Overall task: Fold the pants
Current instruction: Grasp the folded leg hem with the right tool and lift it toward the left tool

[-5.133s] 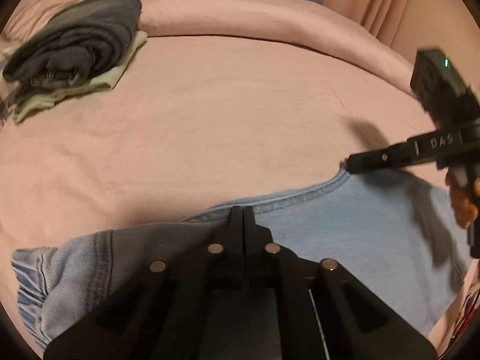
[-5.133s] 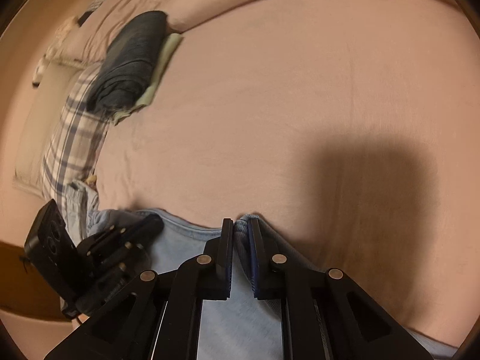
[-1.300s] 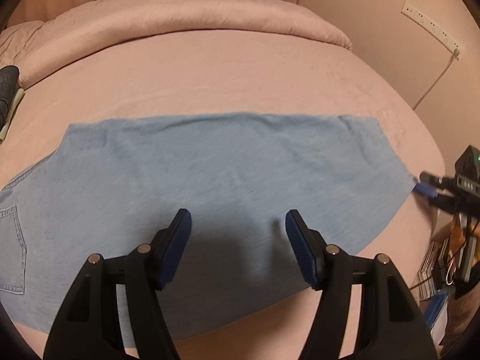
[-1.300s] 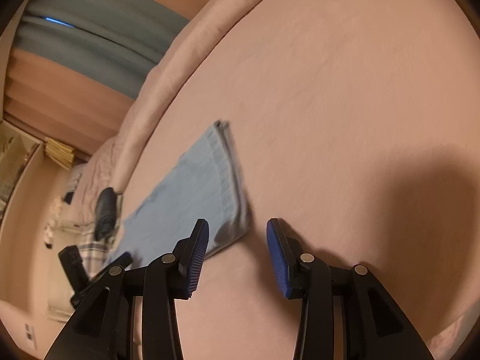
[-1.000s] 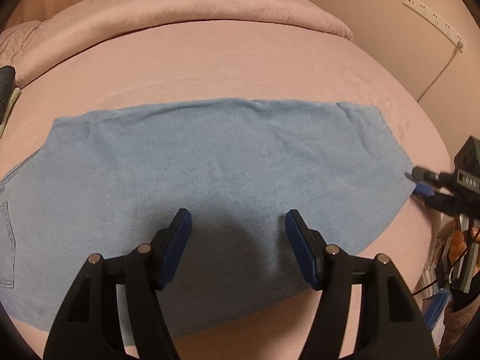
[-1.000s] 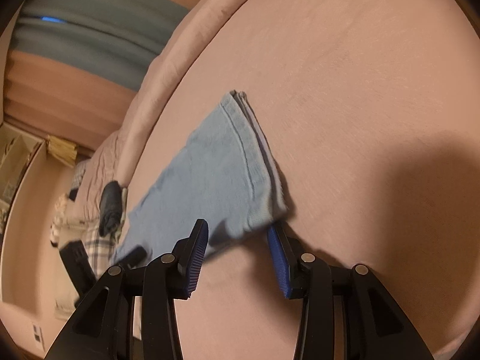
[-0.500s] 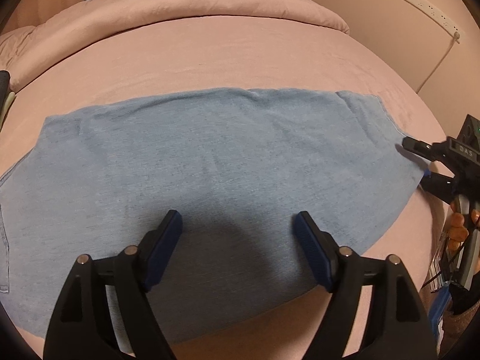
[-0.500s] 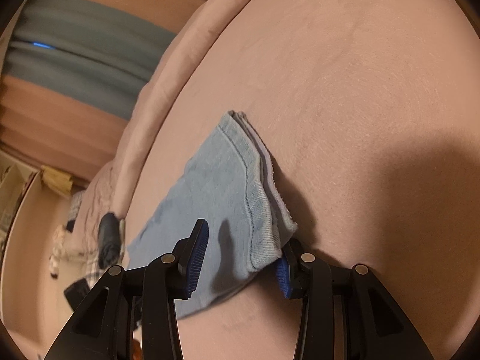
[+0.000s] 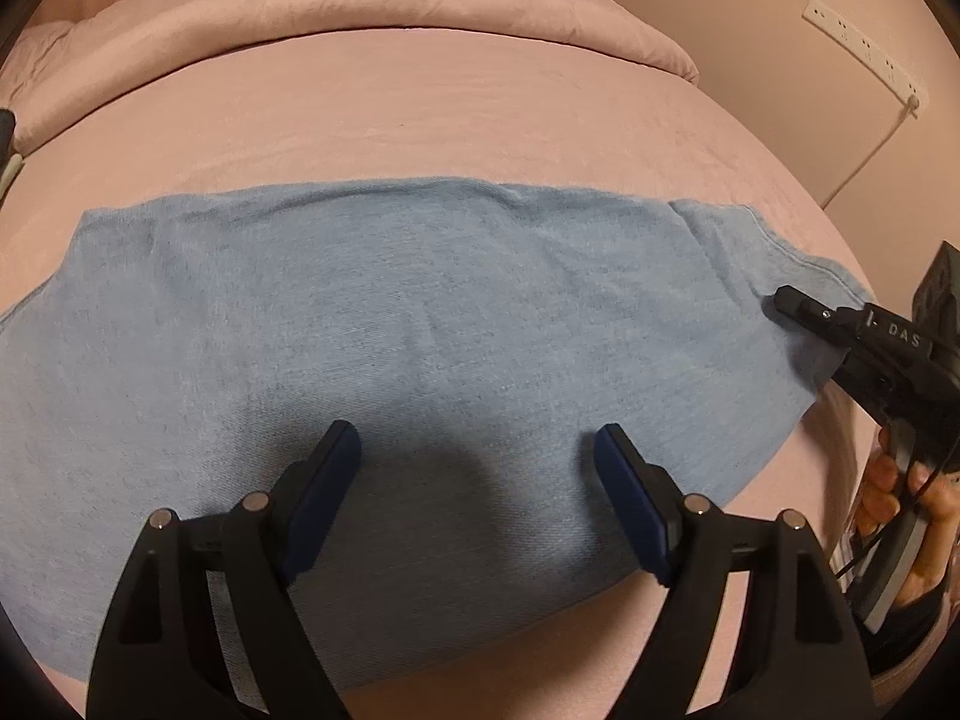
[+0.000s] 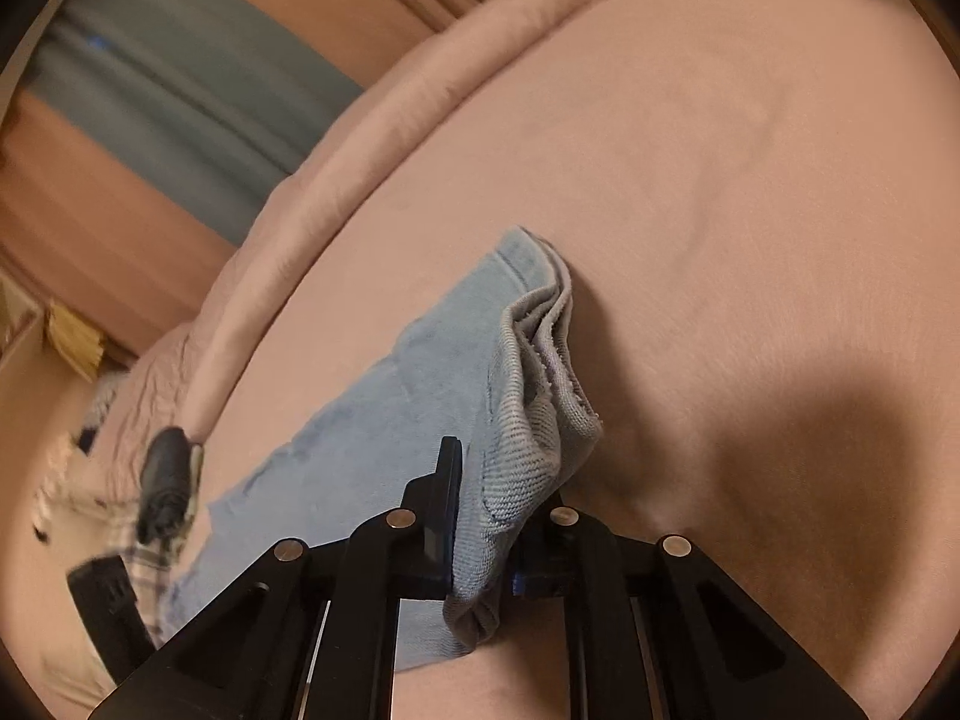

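Right wrist view: right gripper (image 10: 480,516), open a second ago, now clamps the pants (image 10: 384,414) hem, ready to fold; left gripper (image 9: 477,480) hovers open above them.

pink bed (image 9: 456,114), pants (image 9: 420,324), perhaps folded clothes (image 10: 165,483)
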Tool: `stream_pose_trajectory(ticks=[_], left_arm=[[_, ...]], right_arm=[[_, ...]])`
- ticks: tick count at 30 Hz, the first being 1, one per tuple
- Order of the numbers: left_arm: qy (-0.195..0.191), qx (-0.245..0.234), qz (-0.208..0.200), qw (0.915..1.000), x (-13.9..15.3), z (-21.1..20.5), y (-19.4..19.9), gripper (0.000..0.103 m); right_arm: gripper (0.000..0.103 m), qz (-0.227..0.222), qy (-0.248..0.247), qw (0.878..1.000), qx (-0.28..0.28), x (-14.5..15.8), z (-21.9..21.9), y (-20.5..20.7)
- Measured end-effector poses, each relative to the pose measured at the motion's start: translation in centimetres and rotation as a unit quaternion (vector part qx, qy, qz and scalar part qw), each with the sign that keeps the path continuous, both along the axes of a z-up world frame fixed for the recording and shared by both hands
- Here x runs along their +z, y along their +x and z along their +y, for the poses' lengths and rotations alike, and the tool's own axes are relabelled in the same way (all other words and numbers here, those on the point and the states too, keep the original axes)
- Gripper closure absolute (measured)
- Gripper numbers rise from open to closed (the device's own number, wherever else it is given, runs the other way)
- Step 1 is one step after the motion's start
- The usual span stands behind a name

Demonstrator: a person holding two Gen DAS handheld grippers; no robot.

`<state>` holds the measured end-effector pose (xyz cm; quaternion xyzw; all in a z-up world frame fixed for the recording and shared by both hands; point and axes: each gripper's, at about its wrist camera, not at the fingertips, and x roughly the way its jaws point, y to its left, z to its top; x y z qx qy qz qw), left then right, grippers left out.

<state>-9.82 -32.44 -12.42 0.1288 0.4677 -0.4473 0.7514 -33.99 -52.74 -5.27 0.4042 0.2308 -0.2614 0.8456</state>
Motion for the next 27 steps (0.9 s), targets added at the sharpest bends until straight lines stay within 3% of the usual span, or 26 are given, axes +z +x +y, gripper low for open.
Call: stream_pose_trajectory(ticks=[8,13,16,22,27], left_arm=[[-0.068,0.036,0.095,0.9925,0.5,1.9,1.9,0.023],[-0.139,0.059,0.177,0.9725,1.0,3.8,2.9,0.023],[-0.182,0.065,0.193,0.9620,1.8,4.8,3.0,0.022],[-0.230,0.038,0.245,0.9411,2.5,4.1,3.4,0.022],[-0.257,0.039,0.288,0.9217,1.7,5.0,4.3,0.022]], right_arm=[[0.089,0.002,-0.122,0.991,0.051,4.0,4.3,2.2],[0.089,0.007,-0.189,0.977,0.102,4.8,8.0,4.5],[0.089,0.008,-0.227,0.964,0.141,4.7,10.6,5.9],[0.089,0.033,-0.301,0.929,0.213,3.7,15.3,8.1],[0.089,0.052,-0.320,0.915,0.242,2.5,16.5,9.1]])
